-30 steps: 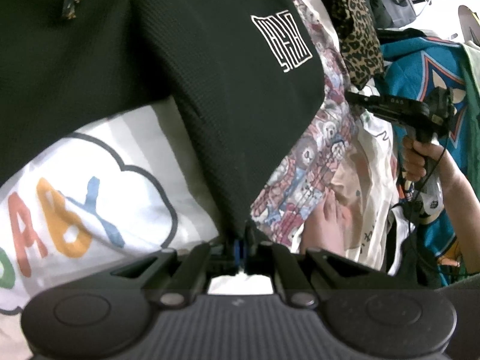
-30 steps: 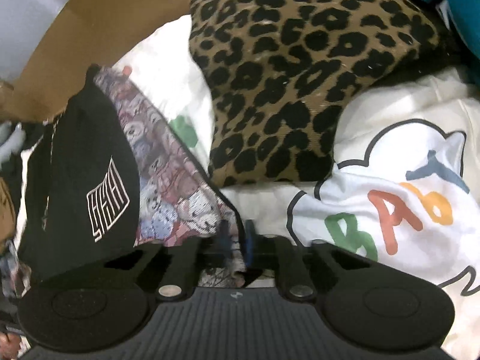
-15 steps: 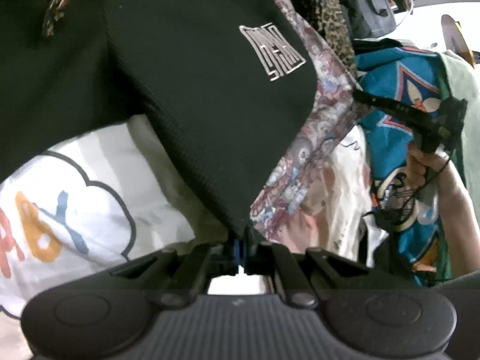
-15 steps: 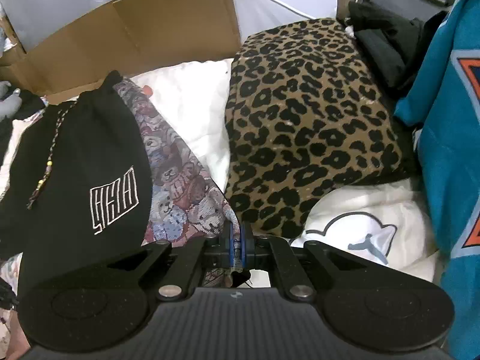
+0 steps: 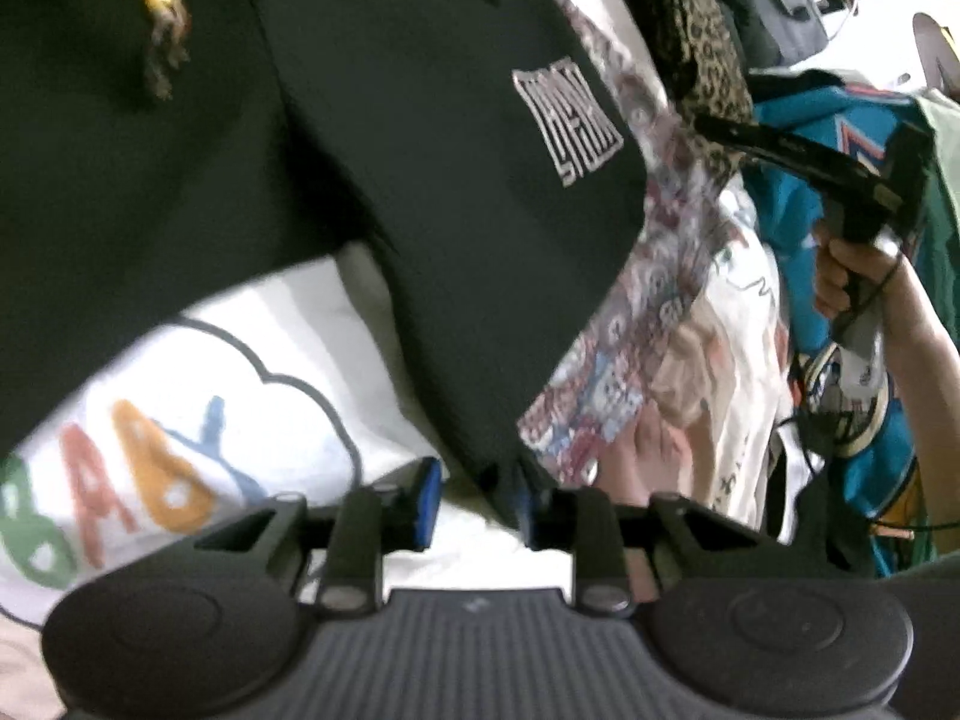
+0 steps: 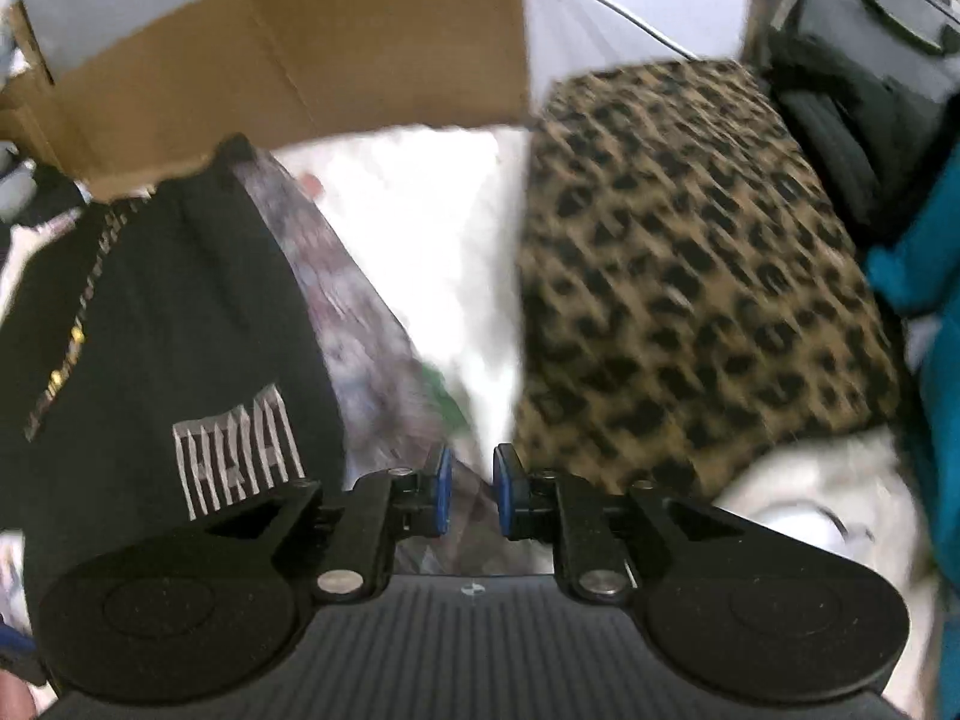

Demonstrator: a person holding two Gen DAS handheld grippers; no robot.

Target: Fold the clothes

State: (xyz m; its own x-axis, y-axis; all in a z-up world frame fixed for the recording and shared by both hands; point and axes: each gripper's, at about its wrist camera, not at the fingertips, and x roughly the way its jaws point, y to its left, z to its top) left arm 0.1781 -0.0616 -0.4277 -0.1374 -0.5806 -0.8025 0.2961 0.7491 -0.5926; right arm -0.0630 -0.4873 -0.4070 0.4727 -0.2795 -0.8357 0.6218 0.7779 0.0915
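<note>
Left wrist view: we look steeply down along our fingers, very near the black garment (image 5: 420, 210). Right wrist view: likewise downward, from that garment's (image 6: 180, 330) other side, further back. Shared: the garment and leopard-print cushion (image 6: 690, 300) beside it.

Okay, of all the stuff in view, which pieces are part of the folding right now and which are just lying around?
In the job:
- black garment with white logo, laid over the bear-print lining
- left tool, jaws opening, black hem beside its right pad
- right tool, jaws opening

Lying about:
- white BABY-print top
- leopard-print piece
- teal garment
- cardboard box
</note>
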